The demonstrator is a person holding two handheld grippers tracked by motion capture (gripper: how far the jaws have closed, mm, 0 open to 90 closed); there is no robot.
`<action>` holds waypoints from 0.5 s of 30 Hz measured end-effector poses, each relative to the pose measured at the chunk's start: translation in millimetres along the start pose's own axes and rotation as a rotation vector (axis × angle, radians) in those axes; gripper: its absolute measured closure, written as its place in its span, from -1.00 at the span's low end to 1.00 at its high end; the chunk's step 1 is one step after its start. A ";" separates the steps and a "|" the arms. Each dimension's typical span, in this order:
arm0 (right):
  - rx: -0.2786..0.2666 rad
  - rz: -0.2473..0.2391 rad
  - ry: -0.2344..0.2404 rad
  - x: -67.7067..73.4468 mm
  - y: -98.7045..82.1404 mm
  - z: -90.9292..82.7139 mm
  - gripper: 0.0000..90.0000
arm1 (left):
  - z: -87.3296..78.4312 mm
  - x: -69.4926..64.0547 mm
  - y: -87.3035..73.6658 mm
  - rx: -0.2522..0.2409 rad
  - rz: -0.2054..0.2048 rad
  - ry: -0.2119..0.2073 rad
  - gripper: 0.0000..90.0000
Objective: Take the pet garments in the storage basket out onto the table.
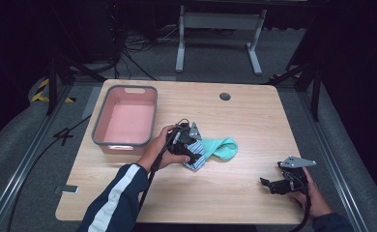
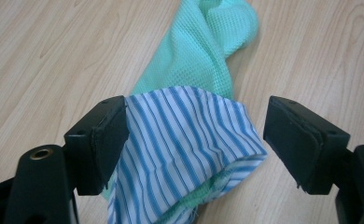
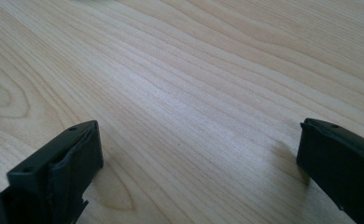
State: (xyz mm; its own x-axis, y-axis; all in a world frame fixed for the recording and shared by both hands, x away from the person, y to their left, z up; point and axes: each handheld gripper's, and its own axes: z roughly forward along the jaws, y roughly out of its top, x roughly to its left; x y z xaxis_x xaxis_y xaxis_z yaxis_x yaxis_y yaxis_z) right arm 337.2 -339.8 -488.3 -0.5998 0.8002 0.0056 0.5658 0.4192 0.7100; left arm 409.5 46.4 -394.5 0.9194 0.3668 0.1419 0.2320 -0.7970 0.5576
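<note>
striped cloth (image 2: 185, 149) between spread jaws of left gripper (image 2: 194, 140), touching one jaw

A lab: dark curtains, floor cables (image 1: 128, 53) (taped), framed wooden table (image 1: 254, 125)

The table (image 1: 235, 193) is made of light wood with wavy lines in it, and its corners are round. Near the far edge there is a small dark round hole (image 1: 224, 96). A pink tub (image 1: 125, 120) with a grey rim sits on the left part of the table. In the middle lies a green cloth (image 1: 221, 147) with little squares in it. A blue and white striped cloth (image 1: 196, 155) lies touching the green one, partly on top of it.
</note>
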 end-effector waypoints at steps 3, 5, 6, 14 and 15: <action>0.000 0.000 0.000 0.0 0.0 0.0 -0.99 | -3.1 -2.3 -2.8 0.001 0.012 0.007 -0.52; 0.000 0.000 0.000 0.0 0.0 0.0 -0.99 | -5.4 -4.2 -5.1 0.001 0.019 0.009 -0.52; 0.000 0.000 0.000 0.0 0.0 0.0 -0.99 | -6.5 -5.5 -6.3 -0.001 0.012 0.010 -0.52; 0.000 0.000 0.000 0.0 0.0 0.0 -0.99 | -14.8 -11.7 -16.1 -0.007 0.021 -0.004 -0.52; 0.000 0.000 0.000 0.0 0.0 0.0 -0.99 | -15.6 -12.2 -17.4 -0.004 0.025 -0.012 -0.52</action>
State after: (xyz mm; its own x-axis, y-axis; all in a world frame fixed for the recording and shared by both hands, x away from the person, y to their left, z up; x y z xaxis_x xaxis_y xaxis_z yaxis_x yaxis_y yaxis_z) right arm 337.2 -339.8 -488.3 -0.5998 0.8001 0.0061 0.5660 0.4190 0.7100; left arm 389.3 63.3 -393.1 0.9287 0.3411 0.1458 0.2078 -0.8040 0.5572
